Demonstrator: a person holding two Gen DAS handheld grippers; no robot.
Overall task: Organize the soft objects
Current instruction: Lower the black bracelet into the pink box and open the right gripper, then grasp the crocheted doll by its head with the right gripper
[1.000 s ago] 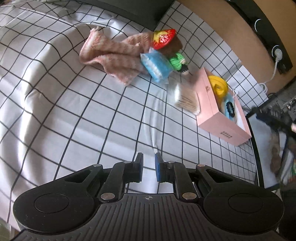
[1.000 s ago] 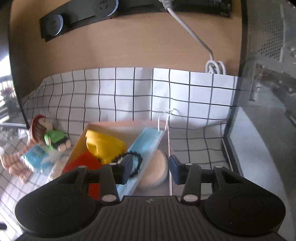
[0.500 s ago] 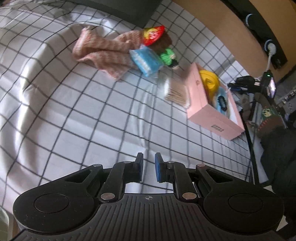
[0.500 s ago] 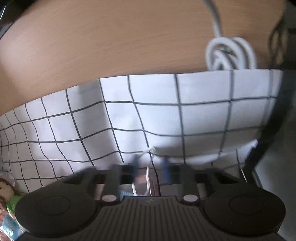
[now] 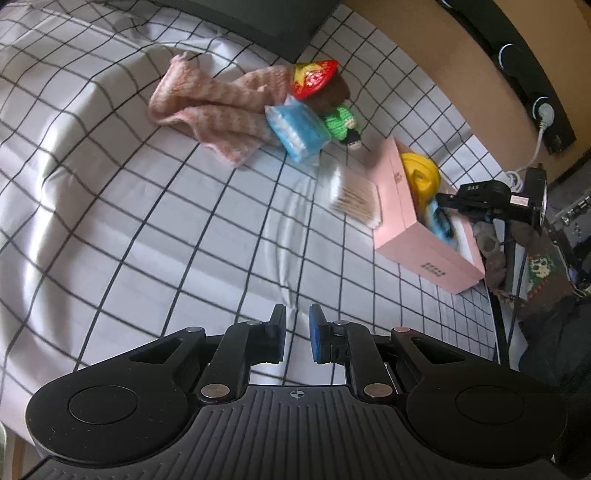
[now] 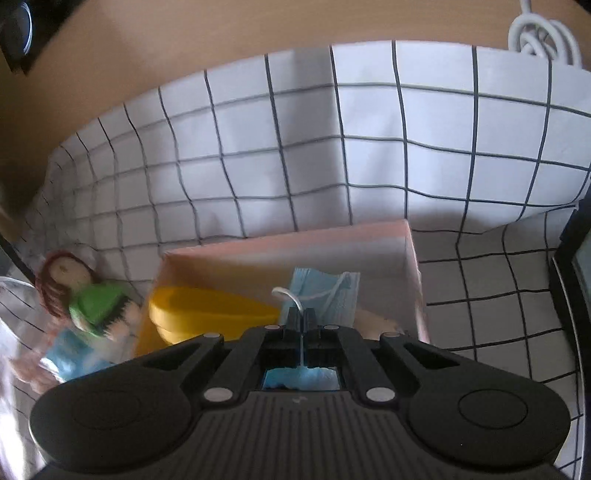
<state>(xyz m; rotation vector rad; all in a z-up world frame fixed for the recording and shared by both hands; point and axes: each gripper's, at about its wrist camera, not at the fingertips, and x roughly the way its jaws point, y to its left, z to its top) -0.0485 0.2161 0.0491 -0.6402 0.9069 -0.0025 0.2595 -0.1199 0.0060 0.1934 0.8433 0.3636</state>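
Kept the left gripper (image 5: 297, 332) low over the checked sheet (image 5: 147, 221), fingers drawn almost together with only a thin gap, nothing between them. Saw the task's soft things well ahead of those fingers: a pink towel (image 5: 214, 107) crumpled ahead and to the left, a blue tissue pack (image 5: 299, 129) touching its right end, and a doll (image 5: 341, 120) in a green top lying just beyond the pack under a red and yellow hat (image 5: 314, 75). Found a blurred pack of cotton swabs (image 5: 356, 199) ahead and slightly right, close against the long side of the pink box (image 5: 406, 221). Noted dark print on the box's near end and a small mark on its long side, both too small to read. Made out white letters, roughly "DAS", on the black device over the box's far corner.

Held the right gripper (image 6: 303, 319) over the open box, fingers pressed together and pinching the white ear loop (image 6: 286, 293) of a blue face mask (image 6: 325, 295). Saw the mask just beyond the fingertips inside the box, with a yellow item (image 6: 210, 310) to their left, also inside. Glimpsed a coiled white cable (image 6: 543, 33) far ahead and to the right.
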